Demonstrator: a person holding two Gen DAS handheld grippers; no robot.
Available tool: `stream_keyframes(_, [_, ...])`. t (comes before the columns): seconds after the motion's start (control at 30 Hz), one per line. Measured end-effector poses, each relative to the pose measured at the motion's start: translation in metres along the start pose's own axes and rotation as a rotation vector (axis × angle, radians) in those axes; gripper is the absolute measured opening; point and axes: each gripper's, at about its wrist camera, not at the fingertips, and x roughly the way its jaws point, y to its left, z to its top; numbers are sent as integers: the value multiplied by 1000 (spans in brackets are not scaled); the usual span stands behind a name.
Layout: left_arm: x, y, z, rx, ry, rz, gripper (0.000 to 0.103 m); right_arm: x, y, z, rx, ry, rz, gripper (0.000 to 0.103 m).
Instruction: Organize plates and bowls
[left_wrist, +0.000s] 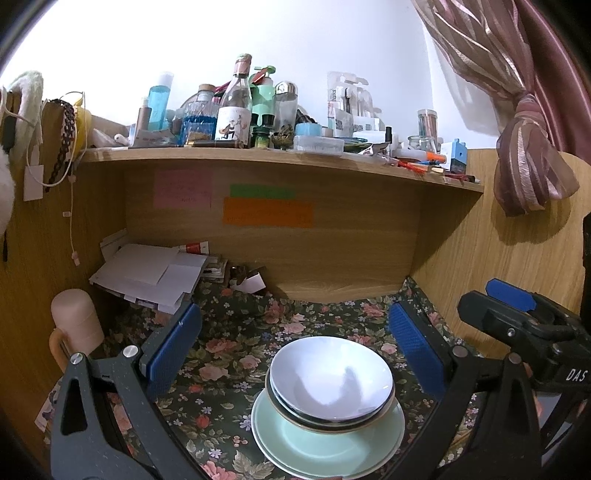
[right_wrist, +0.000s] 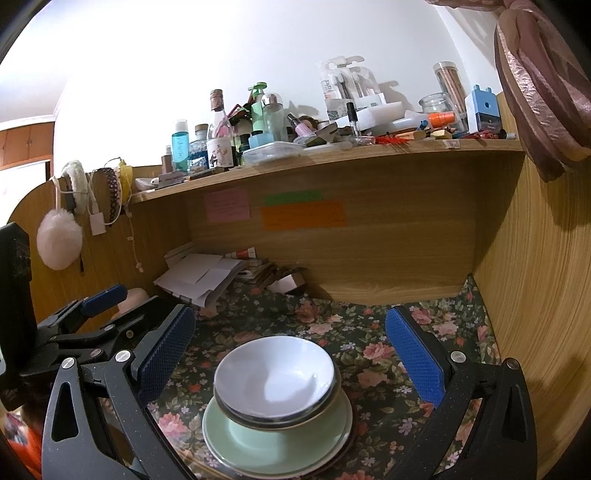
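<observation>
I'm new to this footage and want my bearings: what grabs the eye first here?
A stack of white bowls on pale green plates sits on the floral cloth, centred between the open left gripper and right gripper. Above, a wooden shelf is crowded with bottles, with coloured sticky notes beneath.

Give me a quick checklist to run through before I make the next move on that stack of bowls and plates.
1. Left gripper open, nothing held: ok.
2. Right gripper open, nothing held: ok.
3. White bowls nested on the green plates: ok.
4. Stack centred: not ok, the bowls sit toward the plates' far edge.
5. Floral cloth around the stack free of other dishes: ok.
6. Whether the stack's near edge is clear: cannot tell, cut off by the frame.
</observation>
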Motion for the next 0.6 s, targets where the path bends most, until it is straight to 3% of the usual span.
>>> stream_keyframes(0.6, [14, 4, -2, -11, 48, -22, 103, 7, -2, -2, 18, 17, -10, 103])
